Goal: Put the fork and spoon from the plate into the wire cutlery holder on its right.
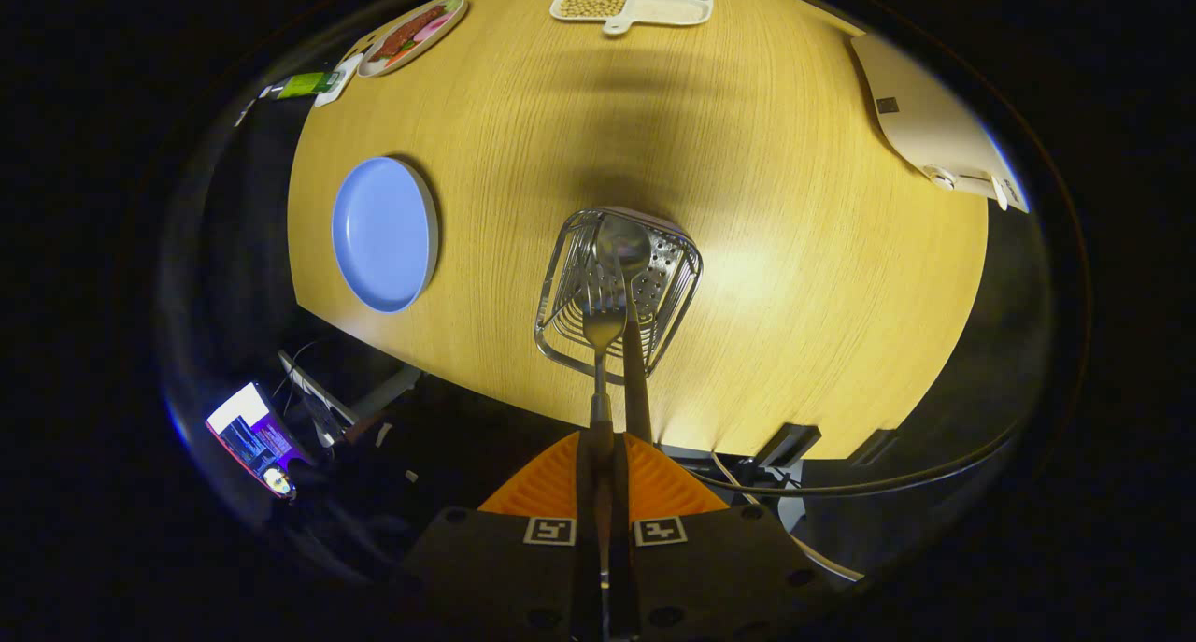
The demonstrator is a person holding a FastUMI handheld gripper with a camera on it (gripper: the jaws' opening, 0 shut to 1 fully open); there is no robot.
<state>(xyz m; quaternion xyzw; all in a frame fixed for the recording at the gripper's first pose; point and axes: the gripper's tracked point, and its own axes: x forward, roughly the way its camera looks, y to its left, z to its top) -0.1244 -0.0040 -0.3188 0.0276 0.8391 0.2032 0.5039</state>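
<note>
My gripper (605, 455) is shut on the handles of a metal fork (602, 326) and a metal spoon (624, 246), held together and pointing forward. Their heads hang over the open top of the wire cutlery holder (561, 282), which stands on the wooden table just ahead of the fingers. The spoon's bowl reaches over the holder's far side; the fork's tines are above its middle. The blue plate (383, 233) lies bare on the table to the left of the holder.
A divided white tray (687, 8) of beans and grains sits at the table's far side, an oval dish of food (411, 36) at the far left. A pale flat board (920, 119) lies far right. The table edge runs just below the holder.
</note>
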